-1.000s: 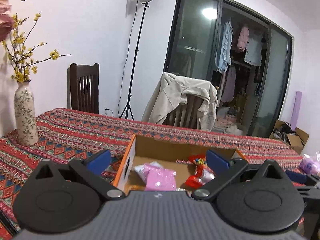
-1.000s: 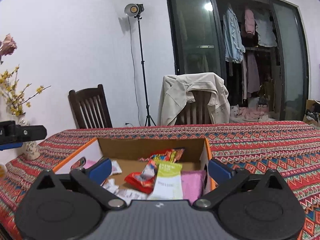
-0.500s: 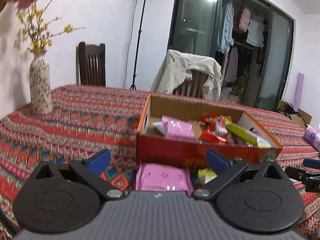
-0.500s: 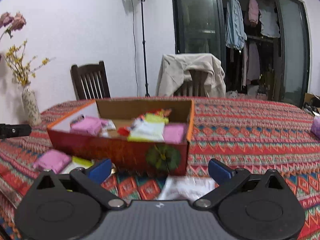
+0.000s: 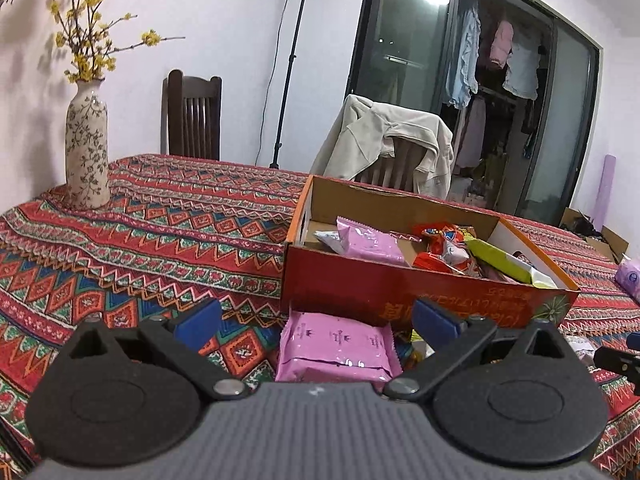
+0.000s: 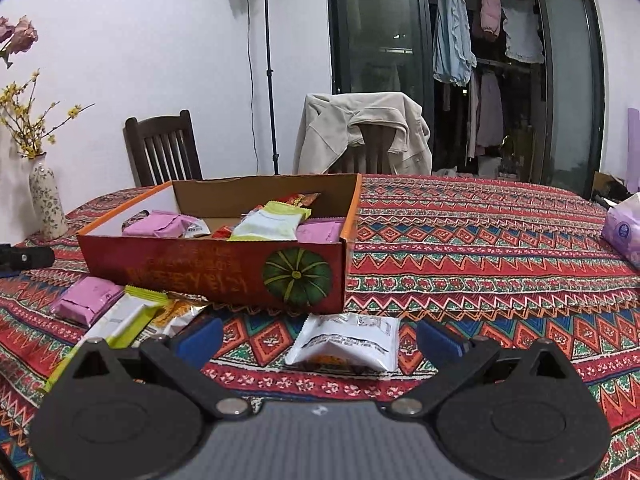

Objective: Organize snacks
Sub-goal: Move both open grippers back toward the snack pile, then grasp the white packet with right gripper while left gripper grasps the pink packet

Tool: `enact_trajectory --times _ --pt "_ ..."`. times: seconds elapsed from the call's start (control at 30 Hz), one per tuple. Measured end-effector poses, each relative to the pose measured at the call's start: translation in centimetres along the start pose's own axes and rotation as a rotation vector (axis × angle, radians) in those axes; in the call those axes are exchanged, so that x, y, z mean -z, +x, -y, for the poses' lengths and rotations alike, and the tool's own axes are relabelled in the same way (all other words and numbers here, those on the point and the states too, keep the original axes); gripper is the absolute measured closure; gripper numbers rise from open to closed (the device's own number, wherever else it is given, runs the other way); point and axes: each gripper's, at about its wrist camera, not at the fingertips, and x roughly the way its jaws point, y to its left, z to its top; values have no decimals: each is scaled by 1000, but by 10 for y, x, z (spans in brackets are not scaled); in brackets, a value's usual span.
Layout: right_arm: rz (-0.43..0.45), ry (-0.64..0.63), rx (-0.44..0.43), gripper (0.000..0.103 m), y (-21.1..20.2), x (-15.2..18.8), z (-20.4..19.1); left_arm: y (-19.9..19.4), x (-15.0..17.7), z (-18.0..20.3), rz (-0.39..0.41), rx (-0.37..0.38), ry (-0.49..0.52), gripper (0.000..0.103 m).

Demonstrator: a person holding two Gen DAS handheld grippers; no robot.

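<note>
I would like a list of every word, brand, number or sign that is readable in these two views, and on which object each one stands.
No text can be read with certainty.
Red box: orange characters on the front wall, upside down and too blurred to read; beside them a green pumpkin picture.
Pink packet in front of the left gripper: small crown mark and a line of print, too small.
White packet in front of the right gripper: black print, blurred.

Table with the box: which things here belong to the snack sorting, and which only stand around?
Belong to the job:
- box
- pink packet
- white packet
- green-and-white packet
- left gripper, right gripper, both open

Only standing around:
- vase
- jacket
- lamp stand
- tissue pack
</note>
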Motion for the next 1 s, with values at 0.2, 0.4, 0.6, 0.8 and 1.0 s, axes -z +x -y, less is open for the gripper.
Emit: enact_trajectory --times 0.2,0.4,0.6,0.8,1.0 --pt "5 6 -29 0 -1 0 4 4 5 -5 -4 -3 -14 0" --pt "-6 3 0 0 3 0 9 5 6 -9 -9 1 -36 0" --pt "-38 -8 19 0 9 2 14 10 6 -14 -29 -3 -66 0" --pt "-83 -50 29 0 27 -4 10 12 7 -17 -43 4 -85 0" --pt "-172 -23 71 0 62 -10 11 12 6 -19 -45 9 -96 0"
